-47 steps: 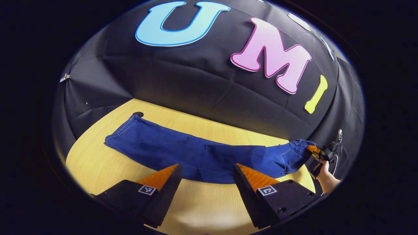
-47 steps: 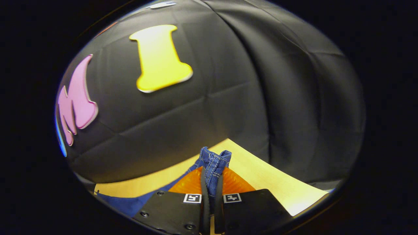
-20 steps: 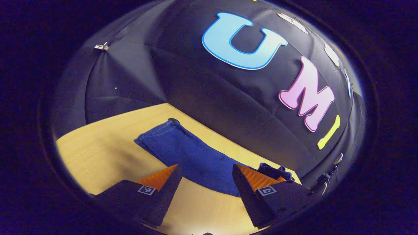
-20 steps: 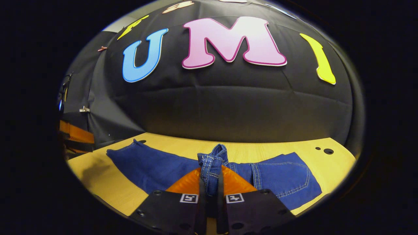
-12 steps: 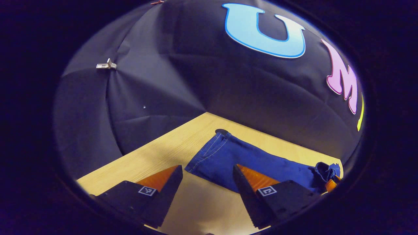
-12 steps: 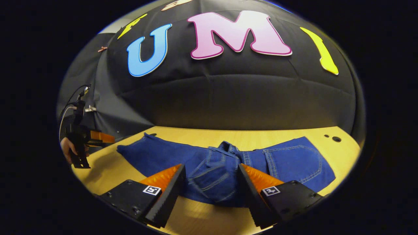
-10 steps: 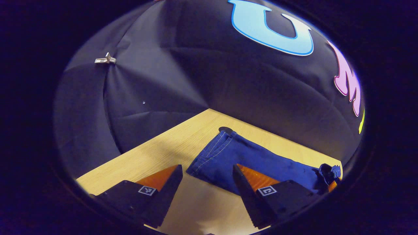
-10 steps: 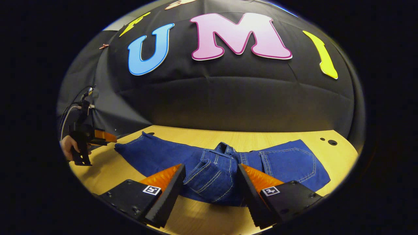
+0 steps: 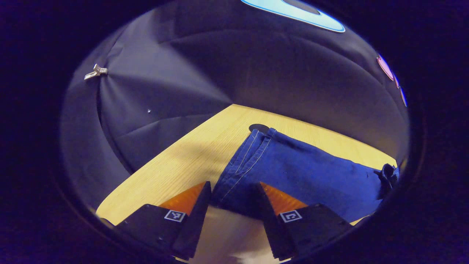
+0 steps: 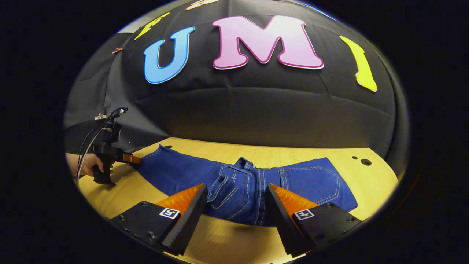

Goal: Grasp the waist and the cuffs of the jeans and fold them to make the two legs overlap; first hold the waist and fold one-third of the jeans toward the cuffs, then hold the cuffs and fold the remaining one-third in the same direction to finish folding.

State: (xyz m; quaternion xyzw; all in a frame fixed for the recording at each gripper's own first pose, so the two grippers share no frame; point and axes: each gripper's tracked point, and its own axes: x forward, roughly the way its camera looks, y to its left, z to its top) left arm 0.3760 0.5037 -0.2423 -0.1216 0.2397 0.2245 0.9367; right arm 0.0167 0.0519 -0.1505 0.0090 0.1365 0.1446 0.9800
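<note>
The blue jeans [image 10: 256, 183] lie along the wooden table [image 10: 227, 238], legs overlapped. The waist end [image 10: 234, 183] is folded over the middle of the legs and rests flat. My right gripper [image 10: 236, 200] hangs open just in front of that fold, holding nothing. In the left gripper view the cuffs [image 9: 242, 165] lie right before my left gripper [image 9: 232, 196], which is open with the near cuff corner between its fingertips. The right gripper view also shows the left gripper [image 10: 129, 158], held by a hand [image 10: 86, 165], touching the cuff end at far left.
Bare wooden table [image 9: 183, 157] stretches left of the cuffs up to the black cloth wall. A dark hole [image 9: 258, 127] sits in the table just past the cuffs. Two small holes [image 10: 362, 161] lie beyond the folded end. A metal clip [image 9: 94, 71] pins the wall cloth.
My right gripper carried the waist over the legs, opened and let it drop flat. My left gripper swung along the jeans to the cuffs and closed in around their corner.
</note>
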